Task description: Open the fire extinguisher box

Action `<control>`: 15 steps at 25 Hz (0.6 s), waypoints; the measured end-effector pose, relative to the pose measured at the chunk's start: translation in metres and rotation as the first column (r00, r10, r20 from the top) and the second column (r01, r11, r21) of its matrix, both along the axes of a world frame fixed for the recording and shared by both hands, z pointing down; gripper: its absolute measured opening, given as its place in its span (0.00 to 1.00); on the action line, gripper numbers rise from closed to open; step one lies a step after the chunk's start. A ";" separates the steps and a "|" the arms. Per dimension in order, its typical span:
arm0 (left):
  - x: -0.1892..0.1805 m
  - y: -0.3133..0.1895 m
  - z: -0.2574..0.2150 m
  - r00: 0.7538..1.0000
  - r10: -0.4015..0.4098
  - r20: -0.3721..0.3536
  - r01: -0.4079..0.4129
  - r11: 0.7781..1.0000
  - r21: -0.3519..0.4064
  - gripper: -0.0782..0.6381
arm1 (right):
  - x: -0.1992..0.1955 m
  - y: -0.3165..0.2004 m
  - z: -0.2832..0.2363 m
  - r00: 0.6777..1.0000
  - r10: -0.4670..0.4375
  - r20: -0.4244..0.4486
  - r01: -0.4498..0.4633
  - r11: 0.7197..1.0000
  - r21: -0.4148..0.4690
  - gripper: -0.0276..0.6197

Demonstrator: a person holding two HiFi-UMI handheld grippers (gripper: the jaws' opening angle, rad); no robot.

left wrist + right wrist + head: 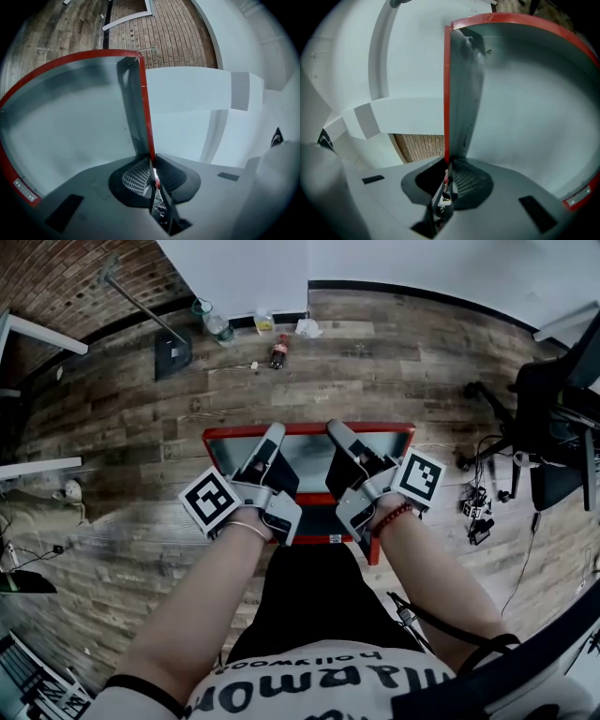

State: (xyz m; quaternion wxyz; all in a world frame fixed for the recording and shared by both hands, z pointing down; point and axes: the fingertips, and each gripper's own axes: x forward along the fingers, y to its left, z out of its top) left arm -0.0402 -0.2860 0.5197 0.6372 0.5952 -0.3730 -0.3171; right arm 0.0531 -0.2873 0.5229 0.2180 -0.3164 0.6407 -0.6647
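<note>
- Your left gripper [152, 166] is clamped on a thin red frame [145, 108], which runs straight out from between its pads; the grey panel [70, 122] lies to its left.
- Your right gripper [447, 168] pinches the same kind of red edge, with the panel to its right.
- The fire extinguisher box [309, 428] sits low, just beyond your knees and between your forearms, on the wooden floor [394, 362]. I cannot tell how far its door has swung.
- Both grips are on a narrow lip, so a sideways tug could let it slide off the pads.
- If one hand leads, the frame may twist and bind, or strain the panel.
- Nothing holds the box body, so a hard pull could drag or tip it.
- The cables [478, 512] lie well to the right, out of the way.
</note>
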 end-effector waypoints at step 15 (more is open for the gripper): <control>-0.001 -0.020 0.016 0.999 0.032 -0.013 -0.032 0.999 -0.018 0.17 | -0.001 -0.019 0.015 1.000 0.006 0.020 -0.005 1.000 -0.031 0.11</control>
